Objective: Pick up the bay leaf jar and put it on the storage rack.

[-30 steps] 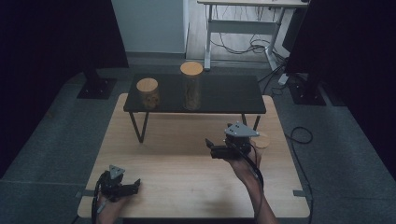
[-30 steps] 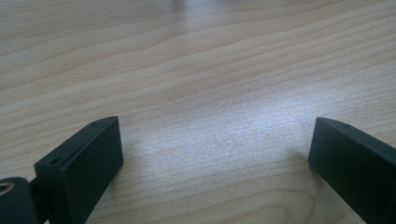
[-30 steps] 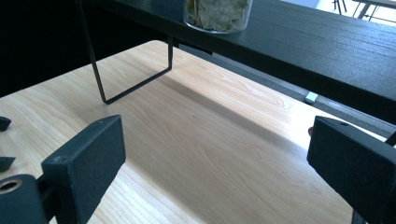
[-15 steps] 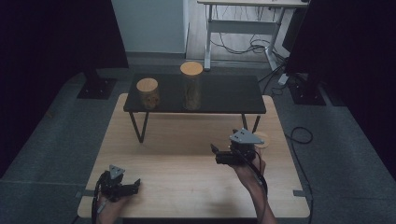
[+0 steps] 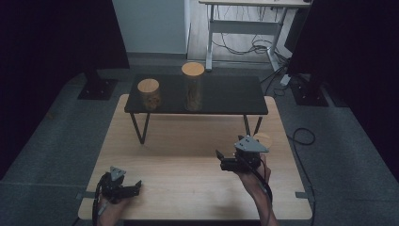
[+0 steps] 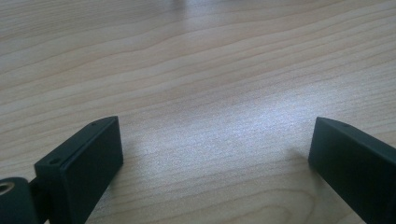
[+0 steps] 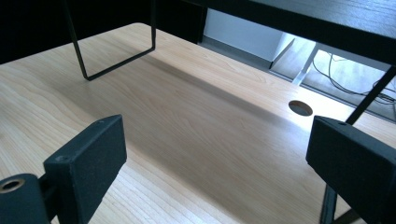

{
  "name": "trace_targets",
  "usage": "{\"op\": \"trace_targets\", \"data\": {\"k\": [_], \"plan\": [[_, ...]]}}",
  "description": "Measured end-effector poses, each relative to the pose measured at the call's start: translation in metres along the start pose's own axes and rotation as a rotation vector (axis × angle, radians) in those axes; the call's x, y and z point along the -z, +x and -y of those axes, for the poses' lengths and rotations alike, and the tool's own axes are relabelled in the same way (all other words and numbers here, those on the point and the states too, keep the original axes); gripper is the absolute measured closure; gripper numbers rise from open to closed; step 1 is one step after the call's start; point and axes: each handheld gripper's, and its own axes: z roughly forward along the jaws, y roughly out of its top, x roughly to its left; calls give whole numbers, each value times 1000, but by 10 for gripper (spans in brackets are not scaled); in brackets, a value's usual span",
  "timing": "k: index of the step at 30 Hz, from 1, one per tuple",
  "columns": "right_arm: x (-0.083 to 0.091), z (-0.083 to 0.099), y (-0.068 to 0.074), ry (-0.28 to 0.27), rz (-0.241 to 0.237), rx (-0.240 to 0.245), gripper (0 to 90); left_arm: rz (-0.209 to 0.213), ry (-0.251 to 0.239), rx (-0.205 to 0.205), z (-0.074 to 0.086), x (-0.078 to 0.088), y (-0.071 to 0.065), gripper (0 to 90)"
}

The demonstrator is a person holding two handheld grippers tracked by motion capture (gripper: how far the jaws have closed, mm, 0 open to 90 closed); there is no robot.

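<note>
Nearest the person, the left gripper (image 5: 123, 187) rests low at the near left corner of the table (image 5: 188, 188). Its own view looks down on bare wood between jaws set wide apart, with nothing between them.

Farther in and to the right, the right gripper (image 5: 229, 162) is held above the table near its right side, pointing left across the wood. Its jaws are also spread wide and empty; between them its view shows open tabletop, a leg (image 7: 112, 42) of the black shelf (image 5: 226, 94) and a round hole (image 7: 300, 108) in the table's far part.

Just behind the right gripper, close to the table's right edge, a lid (image 5: 263, 140) of pale wood lies flat on the table. It is the thing nearest that gripper, just beside it but not gripped.

Beyond, the shelf stands across the back of the table. On it are two jars with wooden lids: a short jar (image 5: 149, 94) at the left and a tall jar (image 5: 193, 86) near the middle, apart from each other and well apart from both grippers.

As I judge it, the work has hardly begun or is between steps: neither gripper holds anything, both jars are still capped, and the lid by the right gripper has yet to be picked up or dealt with.
</note>
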Motion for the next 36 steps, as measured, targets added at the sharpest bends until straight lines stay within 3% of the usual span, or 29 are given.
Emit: {"op": "trace_targets", "data": {"k": [36], "plan": [[12,51,-11,57,63,-26,51,0,-2,2,0,0,0,26]]}}
